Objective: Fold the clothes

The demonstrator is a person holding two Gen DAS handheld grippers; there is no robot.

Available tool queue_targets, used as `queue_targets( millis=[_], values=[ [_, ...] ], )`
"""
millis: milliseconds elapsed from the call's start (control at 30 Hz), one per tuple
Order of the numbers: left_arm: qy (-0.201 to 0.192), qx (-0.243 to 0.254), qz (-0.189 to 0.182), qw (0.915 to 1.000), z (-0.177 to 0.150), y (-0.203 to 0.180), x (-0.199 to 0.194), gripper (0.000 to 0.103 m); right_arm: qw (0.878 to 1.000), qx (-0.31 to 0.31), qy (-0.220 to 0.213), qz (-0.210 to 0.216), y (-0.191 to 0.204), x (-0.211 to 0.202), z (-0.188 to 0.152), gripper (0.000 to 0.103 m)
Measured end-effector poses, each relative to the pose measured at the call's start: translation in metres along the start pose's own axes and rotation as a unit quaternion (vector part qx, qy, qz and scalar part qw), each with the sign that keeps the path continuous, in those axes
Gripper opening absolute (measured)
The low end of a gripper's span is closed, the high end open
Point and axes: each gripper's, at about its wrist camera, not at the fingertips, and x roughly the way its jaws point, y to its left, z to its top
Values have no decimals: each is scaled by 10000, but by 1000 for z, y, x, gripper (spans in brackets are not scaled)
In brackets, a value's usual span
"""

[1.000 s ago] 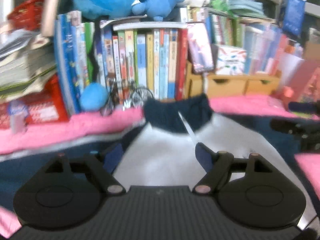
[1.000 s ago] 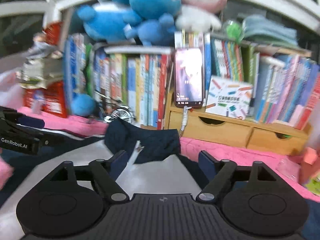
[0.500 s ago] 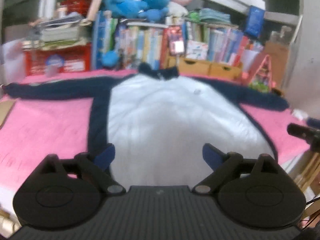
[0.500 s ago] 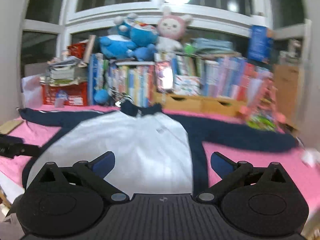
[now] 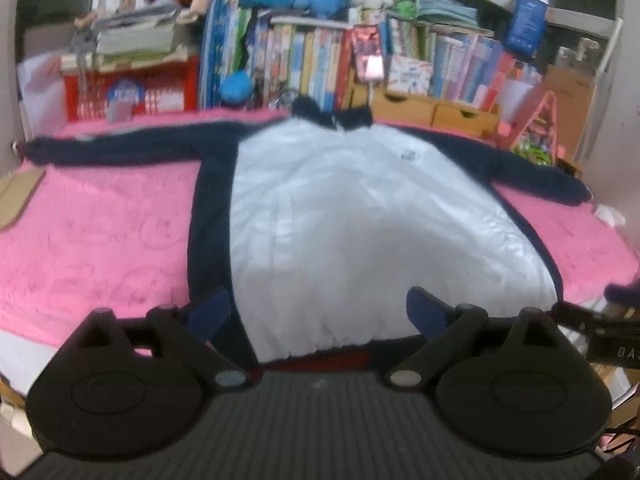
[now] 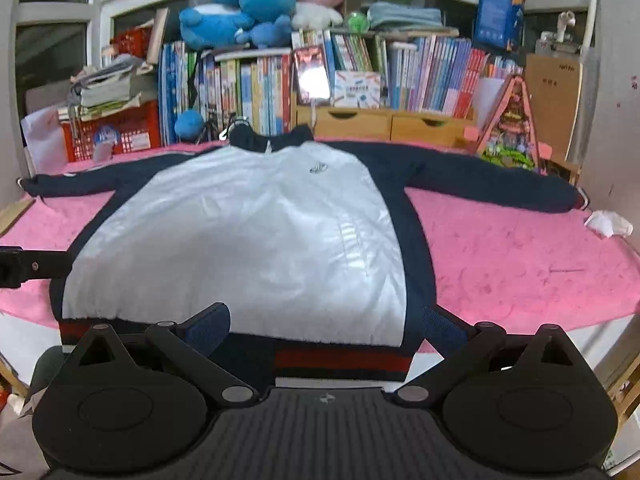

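I have the jacket laid out flat on the pink blanket, front up, white body panel with navy sides and both navy sleeves stretched straight out from the shoulders. Its collar lies at the far end, just in front of the row of books, and its hem, banded navy and red, lies at the near edge of the blanket, closest to me.

My left tool sits just short of the jacket's hem, toward its left side. Its fingers are spread wide; the white panel shows between them, but nothing is pinched and the blue pads press on no cloth. This view is somewhat blurred, so I cannot tell whether the fingertips graze the fabric or stand just above it.

My right tool sits at the same hem, toward the jacket's right side. It is spread wide too, with the red stripe of the hem lying in the gap between its fingers, not gripped. Its right fingertip is over the navy side strip at the jacket's right corner.

Each tool shows at the edge of the other's view, level with the hem.

Beyond the jacket's collar, plush toys sit on top of the books, and a wooden drawer unit stands to the right of the collar. A crumpled white tissue lies on the blanket just past the cuff of the jacket's right sleeve.
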Motion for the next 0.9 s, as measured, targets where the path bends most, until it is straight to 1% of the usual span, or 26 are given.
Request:
queue_targets(
  millis=[200,600,900],
  values=[
    [213,-195,148,9995,-8,6,5,97,9999,56,81,-32,-6,5,-1,103],
    [341,-103,267,9990,-9,2,8,99,9999,53,160,-30,-6,8,-1,103],
    [367,-80,268,9989,-8,3,10,99,9998,32,190,-18,-6,11,-3,103]
  ],
)
